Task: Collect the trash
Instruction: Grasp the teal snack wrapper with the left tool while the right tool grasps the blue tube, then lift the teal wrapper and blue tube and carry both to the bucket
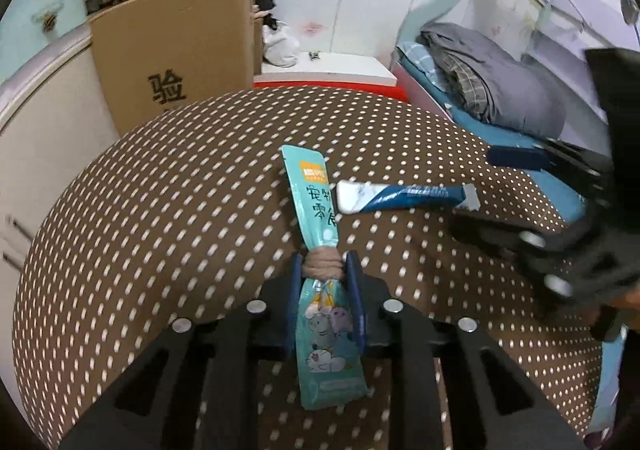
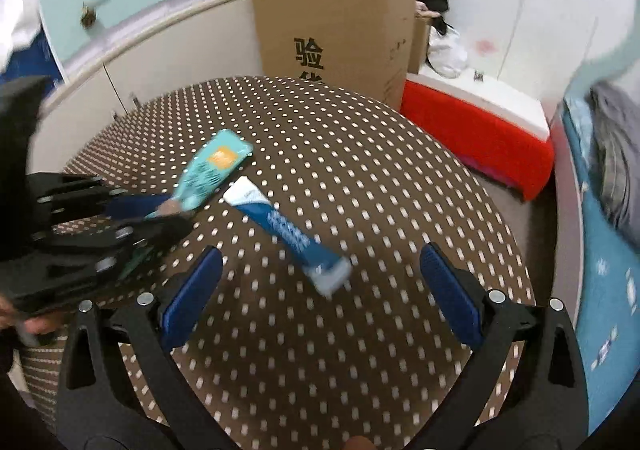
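Note:
A teal snack wrapper (image 1: 310,202) lies lengthwise on the brown dotted tablecloth (image 1: 160,210). My left gripper (image 1: 324,264) is shut on its middle, and a fold of the cloth is bunched up between the pads with it. A blue and white wrapper (image 1: 404,196) lies flat just to the right, one end touching the teal one. In the right wrist view that blue wrapper (image 2: 288,230) sits ahead of my right gripper (image 2: 320,254), which is open wide, its fingers on either side of the wrapper's near end and above the cloth. The left gripper (image 2: 168,208) shows there pinching the teal wrapper (image 2: 216,166).
A tall cardboard box (image 1: 172,50) stands behind the table. A low red box with a white top (image 2: 480,122) is beside it. A bed with grey bedding (image 1: 500,82) runs along the right. Pale cabinets (image 2: 100,62) line the left side. A hand (image 2: 36,324) grips the left tool.

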The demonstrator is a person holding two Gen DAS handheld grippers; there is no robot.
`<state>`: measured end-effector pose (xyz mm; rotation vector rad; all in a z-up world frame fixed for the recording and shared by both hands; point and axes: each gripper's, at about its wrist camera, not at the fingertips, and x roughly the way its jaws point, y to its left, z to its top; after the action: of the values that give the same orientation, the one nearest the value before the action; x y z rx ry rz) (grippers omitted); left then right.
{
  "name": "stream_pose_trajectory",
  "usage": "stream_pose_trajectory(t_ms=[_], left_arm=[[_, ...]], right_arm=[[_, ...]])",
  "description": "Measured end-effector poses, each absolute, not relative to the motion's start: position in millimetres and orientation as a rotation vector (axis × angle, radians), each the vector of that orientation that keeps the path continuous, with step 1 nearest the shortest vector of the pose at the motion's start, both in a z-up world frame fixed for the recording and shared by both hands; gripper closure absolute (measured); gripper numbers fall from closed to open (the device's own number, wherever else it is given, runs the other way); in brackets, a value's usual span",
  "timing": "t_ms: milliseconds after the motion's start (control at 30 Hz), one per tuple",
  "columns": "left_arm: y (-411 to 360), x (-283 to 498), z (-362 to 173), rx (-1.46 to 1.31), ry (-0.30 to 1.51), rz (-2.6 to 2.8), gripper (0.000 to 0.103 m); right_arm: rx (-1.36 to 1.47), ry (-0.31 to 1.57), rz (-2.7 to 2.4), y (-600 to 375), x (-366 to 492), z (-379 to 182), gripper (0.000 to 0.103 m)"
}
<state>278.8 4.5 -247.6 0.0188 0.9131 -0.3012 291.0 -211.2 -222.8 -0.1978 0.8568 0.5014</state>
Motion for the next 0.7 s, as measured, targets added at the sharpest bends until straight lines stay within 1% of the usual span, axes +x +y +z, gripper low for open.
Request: stream_pose_trajectory(t_ms=[33,67,100,200,233,300,333,400,700], left_arm=[[9.0,273.3,-246.8,0.011,0.908,-0.29,0.082],[13.8,268.0,-246.1,-0.002,0.906,-0.28,0.082],[18.9,262.4,-245.5,-0.019,0.905,-0.274,0.082],[28.2,252.2,-245.6,-0.04,0.902,-0.257,0.082],[30.0,251.0,-246.5,-0.046,0.903,-0.256,0.082],[34.4,244.1,-247.5,-0.058,0.904,-0.252,0.082],[35.5,240.0,-247.6,-0.062,0.905,-0.253,0.082],[36.7,231.1,-247.9,-0.066,0.904,-0.256,0.082],[18.6,173.9,-243.3,-0.057,0.903,-0.298,0.082]], right_arm=[[-0.21,0.86,0.51,-205.4,294.7,-224.6,0.01],[-0.222,0.86,0.522,-199.6,297.4,-226.2,0.022],[-0.245,0.869,0.53,-191.9,299.9,-229.7,0.036],[-0.293,0.874,0.541,-177.3,298.6,-237.1,0.062],[-0.276,0.878,0.549,-176.5,297.0,-238.4,0.066],[-0.272,0.878,0.537,-175.1,290.1,-239.1,0.081],[-0.271,0.88,0.534,-174.9,284.8,-239.4,0.086],[-0.25,0.89,0.525,-178.9,273.9,-239.8,0.089],[-0.11,0.916,0.519,-212.5,200.2,-241.4,0.09]])
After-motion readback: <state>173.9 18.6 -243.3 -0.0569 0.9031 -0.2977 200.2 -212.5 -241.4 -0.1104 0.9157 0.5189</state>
